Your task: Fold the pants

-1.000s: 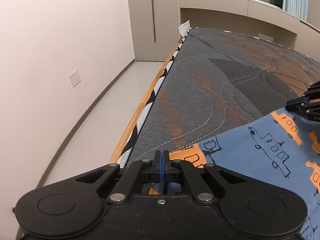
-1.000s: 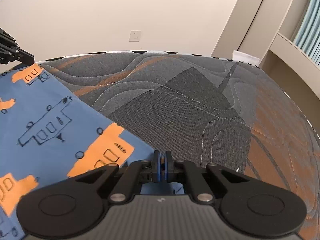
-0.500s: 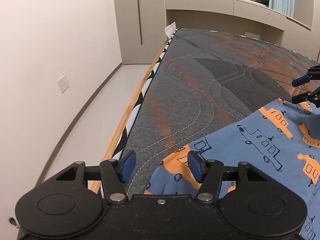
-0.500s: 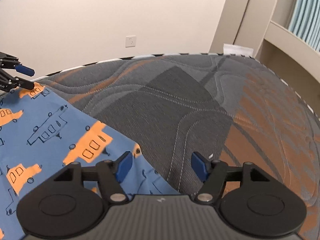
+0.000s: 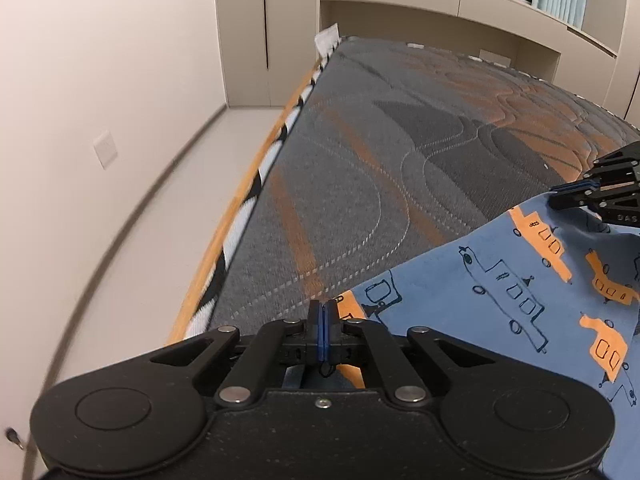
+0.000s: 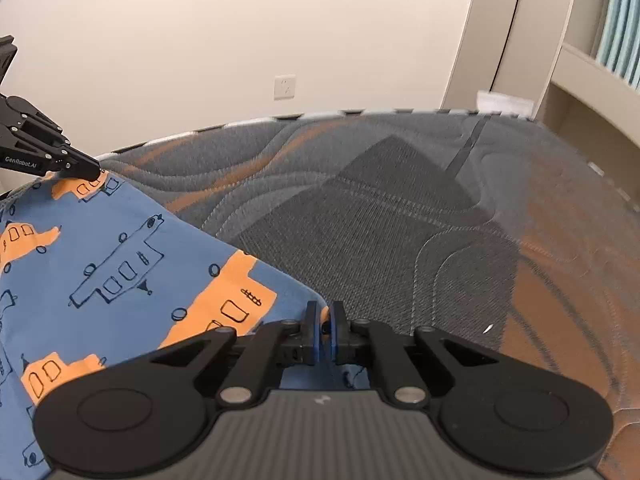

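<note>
Blue pants (image 5: 500, 300) printed with orange trucks lie on a grey and orange quilted mattress (image 5: 400, 160). My left gripper (image 5: 323, 309) is closing tight on the pants' near-left corner, its blue pads pressed together with cloth under them. In the right wrist view the pants (image 6: 100, 260) fill the lower left. There my right gripper (image 6: 325, 314) is closing on the edge's other corner, with fabric pinched between its fingers. Each view also shows the other gripper: the right gripper (image 5: 560, 196) at the far right, the left gripper (image 6: 93, 171) at the far left. The edge runs taut between them.
The mattress edge (image 5: 256, 184) with striped piping drops to a strip of floor (image 5: 172, 208) along a beige wall with an outlet (image 5: 105, 155). Cabinets (image 5: 440, 8) stand behind the bed's far end. A white tag (image 5: 328, 38) sticks up at the far corner.
Both grippers were shut a second ago, stood open half a second ago, and are shut again on the pants' edge. The right wrist view has shifted a little.
</note>
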A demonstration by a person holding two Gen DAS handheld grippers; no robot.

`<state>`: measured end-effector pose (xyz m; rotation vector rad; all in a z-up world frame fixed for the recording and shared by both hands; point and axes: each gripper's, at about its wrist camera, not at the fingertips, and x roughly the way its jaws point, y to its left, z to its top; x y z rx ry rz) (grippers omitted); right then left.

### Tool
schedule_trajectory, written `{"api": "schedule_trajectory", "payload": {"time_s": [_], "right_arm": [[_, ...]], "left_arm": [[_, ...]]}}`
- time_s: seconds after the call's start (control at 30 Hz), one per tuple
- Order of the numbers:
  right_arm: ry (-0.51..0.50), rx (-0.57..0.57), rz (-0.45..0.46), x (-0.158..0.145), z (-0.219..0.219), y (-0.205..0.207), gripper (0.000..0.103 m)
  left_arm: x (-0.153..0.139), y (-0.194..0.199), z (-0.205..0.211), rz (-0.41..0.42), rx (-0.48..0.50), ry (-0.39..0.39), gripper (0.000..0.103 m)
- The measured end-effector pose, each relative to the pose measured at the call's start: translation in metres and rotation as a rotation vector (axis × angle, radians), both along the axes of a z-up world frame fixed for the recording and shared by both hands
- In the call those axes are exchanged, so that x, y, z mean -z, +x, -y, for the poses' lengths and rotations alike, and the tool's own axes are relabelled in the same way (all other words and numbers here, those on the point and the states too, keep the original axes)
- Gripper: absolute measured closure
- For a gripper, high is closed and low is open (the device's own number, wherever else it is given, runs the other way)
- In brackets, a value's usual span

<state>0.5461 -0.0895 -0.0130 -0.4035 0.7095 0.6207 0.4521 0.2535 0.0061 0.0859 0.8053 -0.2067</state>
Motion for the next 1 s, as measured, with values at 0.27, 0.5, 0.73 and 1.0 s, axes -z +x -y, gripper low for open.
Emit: {"api": "schedule_trajectory", "payload": {"time_s": [0.27,0.5,0.73,1.0], "right_arm": [[0.062,-0.013,0.180,-0.037,0.022,-0.083,0.100],[0.102,-0.012,0.310,-0.054,0.040,-0.181,0.101],[0.092,-0.048,0.357,-0.044,0.042,-0.269,0.101],[0.020,-0.042,0.307,0.003,0.039,-0.323,0.101]], "left_arm": [[-0.047,-0.062,0.013,0.173,0.046,0.035,0.103],[-0.076,-0.149,0.028,0.300,0.121,0.040,0.103],[-0.053,-0.240,0.043,0.337,0.208,0.031,0.103],[0.017,-0.276,0.056,0.219,0.276,0.099,0.103]]}}
